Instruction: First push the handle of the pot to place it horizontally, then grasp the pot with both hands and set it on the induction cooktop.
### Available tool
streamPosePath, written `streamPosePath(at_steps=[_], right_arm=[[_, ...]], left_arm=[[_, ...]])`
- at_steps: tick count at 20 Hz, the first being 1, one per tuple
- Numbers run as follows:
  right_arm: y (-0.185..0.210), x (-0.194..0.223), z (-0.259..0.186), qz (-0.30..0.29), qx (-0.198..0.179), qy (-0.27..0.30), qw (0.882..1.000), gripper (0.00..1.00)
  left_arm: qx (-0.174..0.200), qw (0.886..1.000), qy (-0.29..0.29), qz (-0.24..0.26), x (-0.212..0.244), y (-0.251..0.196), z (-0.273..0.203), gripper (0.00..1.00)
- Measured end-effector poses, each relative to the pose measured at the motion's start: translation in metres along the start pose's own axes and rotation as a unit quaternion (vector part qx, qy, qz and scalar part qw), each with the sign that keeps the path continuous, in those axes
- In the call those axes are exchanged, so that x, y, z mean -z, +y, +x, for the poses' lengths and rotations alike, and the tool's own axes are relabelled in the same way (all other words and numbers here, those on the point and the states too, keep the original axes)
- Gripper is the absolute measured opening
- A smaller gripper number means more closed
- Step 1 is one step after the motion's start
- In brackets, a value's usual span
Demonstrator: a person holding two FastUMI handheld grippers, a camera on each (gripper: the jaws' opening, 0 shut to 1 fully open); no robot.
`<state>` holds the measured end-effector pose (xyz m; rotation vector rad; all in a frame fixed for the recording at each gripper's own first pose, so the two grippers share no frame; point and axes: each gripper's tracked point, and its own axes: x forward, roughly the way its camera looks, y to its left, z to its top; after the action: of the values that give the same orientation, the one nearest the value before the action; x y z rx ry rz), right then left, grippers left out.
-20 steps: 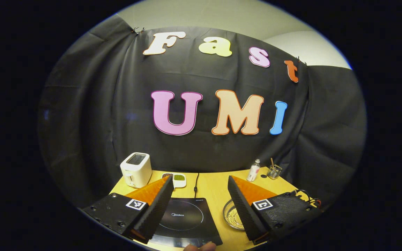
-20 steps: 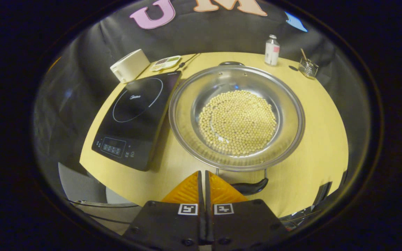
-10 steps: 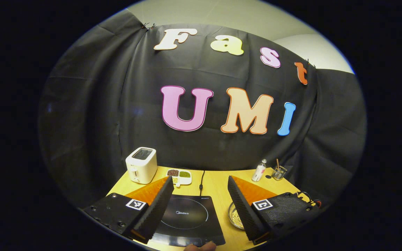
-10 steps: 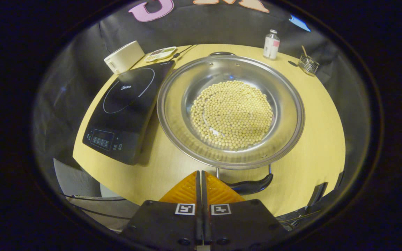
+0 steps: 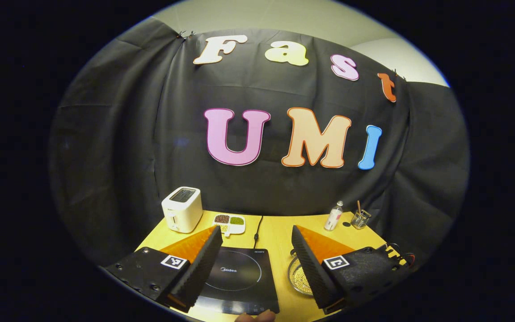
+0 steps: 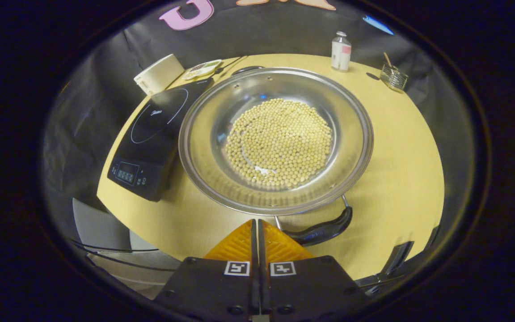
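Warm, fairly dim indoor light is falling from above in both views. In the right gripper view the steel pot (image 6: pixel 275 138) is catching soft highlights and a small blue glint on its inner wall, and it is casting a faint shadow on the yellow table (image 6: pixel 400 147) beneath its rim. The induction cooktop (image 6: pixel 150 134) is showing a dull sheen. Fisheye distortion is bending the table edge and darkening the margins. In the left gripper view the black backdrop (image 5: pixel 119 134) is swallowing light, and distant items are looking small but reasonably sharp.

Toaster (image 5: pixel 181 209), bean dish (image 5: pixel 229 223), bottle (image 6: pixel 340 51), glass jar (image 6: pixel 393 77) on table (image 6: pixel 400 170).
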<state>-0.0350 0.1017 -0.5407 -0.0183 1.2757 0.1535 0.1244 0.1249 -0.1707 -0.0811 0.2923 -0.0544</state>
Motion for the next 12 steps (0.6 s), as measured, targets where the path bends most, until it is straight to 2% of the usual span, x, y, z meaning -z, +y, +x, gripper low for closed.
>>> streamPosePath(at_steps=[1, 5, 6, 7, 12], right_arm=[[-0.006, -0.003, 0.000, -0.005, -0.003, 0.000, 1.000, 0.03], [-0.025, -0.009, 0.003, -0.008, -0.028, 0.001, 1.000, 0.03], [-0.030, -0.008, 0.003, -0.009, -0.033, 0.003, 0.999, 0.03], [-0.036, -0.010, 0.003, -0.013, -0.038, 0.003, 0.999, 0.02], [-0.072, -0.021, 0.007, -0.046, -0.052, -0.002, 0.998, 0.02]], left_arm=[[-0.007, 1.000, -0.001, -0.001, 0.001, -0.002, -0.001, 0.95], [-0.036, 0.999, -0.002, -0.005, -0.003, -0.021, -0.007, 0.95], [-0.043, 0.999, -0.001, -0.002, -0.003, -0.026, -0.009, 0.92], [-0.051, 0.999, 0.002, 0.002, 0.001, -0.030, -0.010, 0.95], [-0.088, 0.996, 0.018, 0.011, 0.014, -0.050, -0.027, 0.96]])
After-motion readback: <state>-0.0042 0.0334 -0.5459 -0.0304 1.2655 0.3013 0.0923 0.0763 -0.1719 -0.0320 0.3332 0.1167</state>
